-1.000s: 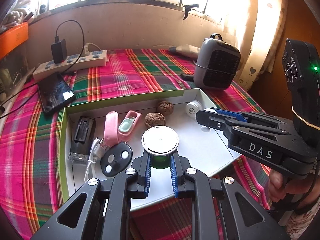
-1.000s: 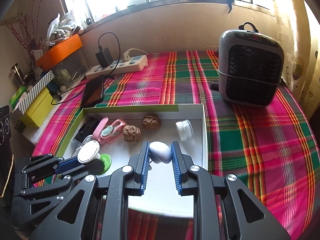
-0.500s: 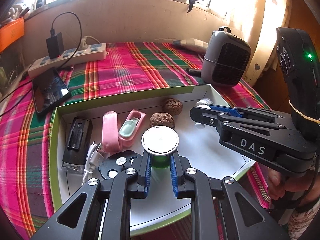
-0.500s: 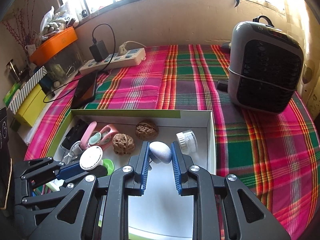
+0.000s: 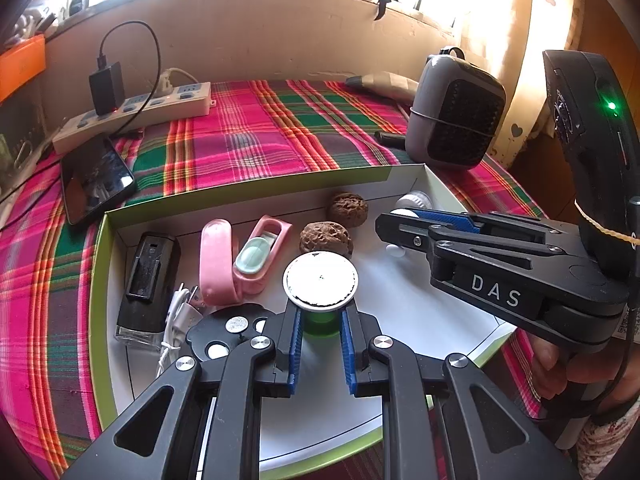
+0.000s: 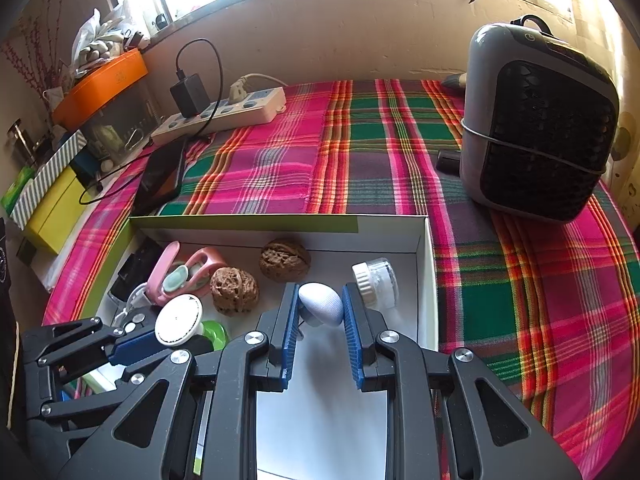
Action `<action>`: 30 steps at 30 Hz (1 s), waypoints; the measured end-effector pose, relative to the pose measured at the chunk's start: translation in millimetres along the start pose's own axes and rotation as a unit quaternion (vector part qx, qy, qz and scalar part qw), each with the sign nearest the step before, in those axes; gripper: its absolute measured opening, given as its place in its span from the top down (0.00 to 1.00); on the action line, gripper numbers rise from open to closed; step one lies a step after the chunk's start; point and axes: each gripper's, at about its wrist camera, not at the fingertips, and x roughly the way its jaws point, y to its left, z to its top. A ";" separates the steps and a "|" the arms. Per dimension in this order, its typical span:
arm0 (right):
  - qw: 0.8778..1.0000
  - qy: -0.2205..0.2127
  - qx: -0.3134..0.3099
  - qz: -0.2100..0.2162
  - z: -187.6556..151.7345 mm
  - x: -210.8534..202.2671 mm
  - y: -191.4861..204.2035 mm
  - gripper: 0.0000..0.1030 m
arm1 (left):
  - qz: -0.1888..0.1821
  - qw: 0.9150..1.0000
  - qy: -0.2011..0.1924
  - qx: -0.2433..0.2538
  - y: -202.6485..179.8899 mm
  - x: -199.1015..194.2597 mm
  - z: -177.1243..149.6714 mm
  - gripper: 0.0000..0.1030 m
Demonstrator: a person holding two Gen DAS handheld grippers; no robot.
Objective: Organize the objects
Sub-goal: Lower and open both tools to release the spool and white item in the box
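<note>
Left gripper (image 5: 320,330) is clamped on a green plastic spool with a white round cap (image 5: 320,282); the cap hides most of the green body, only a strip shows between the blue pads (image 5: 294,344). The spool hangs over the near part of the shallow white cardboard box with green rim (image 5: 98,280), right in front of the fingers.

Right gripper (image 6: 320,320) is closed on a pale grey-white egg-shaped object (image 6: 322,303); its lower side is hidden by the pads, what it is can't be made out. It sits over the box floor, just ahead of the fingertips.

Counted in the box: two brown wrinkled walnuts (image 6: 285,260) (image 6: 234,290), ahead and left of the right gripper. One small clear jar with white ribbed lid (image 6: 376,282), lying on its side just right of that gripper. One pink plastic clip case with a mint insert (image 5: 244,256), ahead-left of the left gripper. One black rectangular gadget (image 5: 148,276) further left, one white cable (image 5: 176,320) partly tucked under it. One black disc with silver dots (image 5: 228,332), cut off by the left gripper's finger.

Beyond the box on the pink-green plaid cloth (image 6: 300,152): one grey fan heater (image 6: 536,120), one white power strip (image 5: 132,114), one dark phone (image 5: 96,180).
</note>
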 end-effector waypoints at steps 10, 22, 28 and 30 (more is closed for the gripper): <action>1.000 -0.004 0.000 -0.004 -0.5 -0.1 1.5 0.78 | 0.008 1.000 -0.001 0.002 0.1 0.7 -0.4 0.83; 1.000 -0.005 -0.004 -0.008 -1.3 0.4 1.9 0.77 | 0.009 1.000 0.003 0.001 1.0 1.4 -2.3 0.76; 1.000 -0.006 -0.004 -0.005 -1.1 0.3 1.9 0.75 | 0.012 1.000 0.005 0.001 1.2 1.4 -2.7 0.73; 1.000 -0.007 -0.005 -0.004 -1.0 -0.2 2.9 0.70 | 0.009 1.000 0.004 -0.001 1.2 0.8 -3.3 0.70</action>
